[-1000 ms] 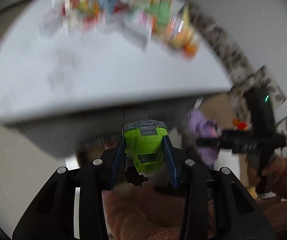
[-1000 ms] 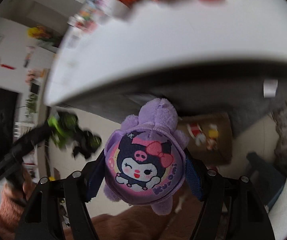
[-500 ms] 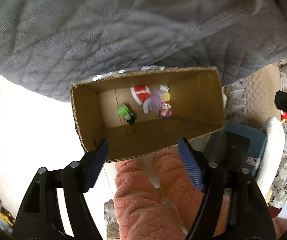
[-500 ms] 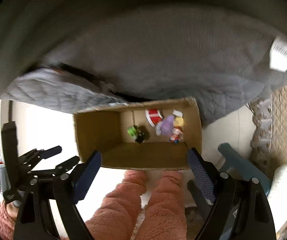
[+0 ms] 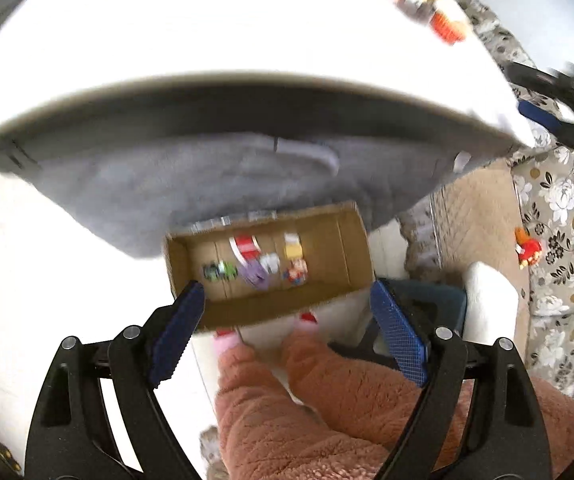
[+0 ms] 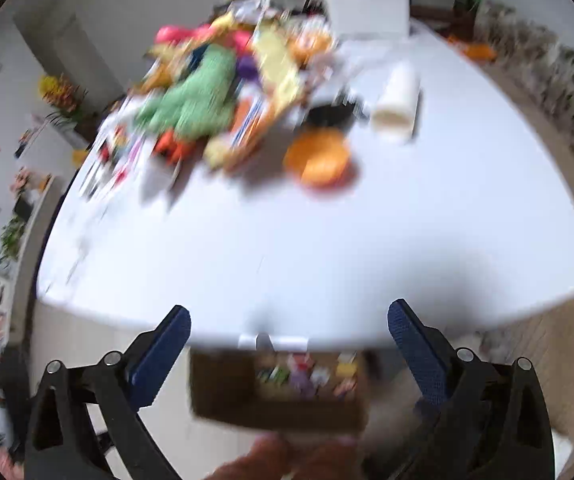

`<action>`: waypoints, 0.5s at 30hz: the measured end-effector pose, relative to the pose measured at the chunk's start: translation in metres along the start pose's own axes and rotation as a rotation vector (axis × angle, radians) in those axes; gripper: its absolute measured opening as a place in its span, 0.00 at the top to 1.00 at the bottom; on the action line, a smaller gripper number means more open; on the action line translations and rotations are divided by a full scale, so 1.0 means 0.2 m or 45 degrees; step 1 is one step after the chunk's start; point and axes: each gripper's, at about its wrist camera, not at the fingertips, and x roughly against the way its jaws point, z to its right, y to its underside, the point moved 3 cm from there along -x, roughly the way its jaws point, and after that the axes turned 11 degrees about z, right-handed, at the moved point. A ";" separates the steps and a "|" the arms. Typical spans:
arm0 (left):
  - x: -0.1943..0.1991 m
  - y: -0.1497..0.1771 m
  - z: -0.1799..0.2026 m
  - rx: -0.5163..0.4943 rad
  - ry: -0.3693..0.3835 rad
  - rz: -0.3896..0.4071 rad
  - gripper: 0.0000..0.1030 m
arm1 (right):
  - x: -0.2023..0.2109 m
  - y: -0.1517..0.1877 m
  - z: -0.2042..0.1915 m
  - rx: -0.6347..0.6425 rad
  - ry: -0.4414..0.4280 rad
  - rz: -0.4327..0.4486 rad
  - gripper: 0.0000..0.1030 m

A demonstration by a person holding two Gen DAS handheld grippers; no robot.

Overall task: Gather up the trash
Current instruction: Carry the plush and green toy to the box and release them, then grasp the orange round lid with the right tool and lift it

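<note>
Both the left gripper (image 5: 287,320) and right gripper (image 6: 289,344) gape wide, empty; with the box (image 5: 267,264) near, next comes the far pile (image 6: 223,100).

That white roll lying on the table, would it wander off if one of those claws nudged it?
Probably. The white roll lies on its side on the smooth table, so a sideways nudge should roll it. It looks like paper: likely light, and squashable under a tight grip. Blur hides detail.
</note>
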 end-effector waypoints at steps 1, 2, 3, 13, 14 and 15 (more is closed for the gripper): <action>0.03 -0.02 0.01 -0.008 -0.004 0.020 0.20 | -0.06 -0.06 0.02 0.016 0.033 0.024 0.05; 0.06 -0.04 0.02 -0.012 -0.011 0.039 0.20 | -0.11 -0.11 0.03 0.033 0.055 0.030 0.05; 0.07 -0.06 0.02 -0.008 -0.018 0.053 0.20 | -0.15 -0.14 0.04 0.043 0.067 0.027 0.05; 0.22 -0.08 -0.06 0.100 -0.085 0.129 0.20 | -0.48 -0.32 0.06 0.125 0.170 -0.050 0.54; 0.23 -0.09 -0.07 0.111 -0.086 0.135 0.20 | -0.47 -0.32 0.06 0.109 0.142 -0.046 0.54; 0.23 -0.10 -0.08 0.122 -0.085 0.140 0.20 | -0.45 -0.32 0.06 0.094 0.118 -0.042 0.54</action>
